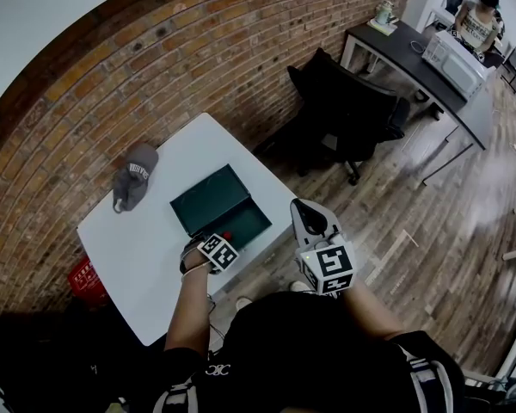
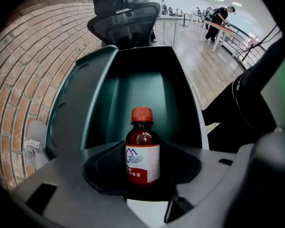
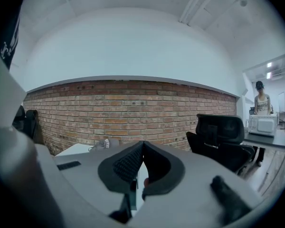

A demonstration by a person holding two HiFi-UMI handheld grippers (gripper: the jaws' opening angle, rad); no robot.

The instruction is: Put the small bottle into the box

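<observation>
Left gripper clamps bottle upright at box near edge, likely for dropping in; right gripper closed, empty, parked right of box.

Left gripper reaches forward, jaws clamped on the small bottle; right gripper hangs by the torso, jaws together, empty.

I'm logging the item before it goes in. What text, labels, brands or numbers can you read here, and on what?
Nothing reads cleanly enough to quote.
Small bottle, label: a blue logo over a red band with white characters, too blurred to read.
Grey cap: white lettering on the front, too small and blurred to read.
Red thing beside the white table: white markings, too small to read.
</observation>
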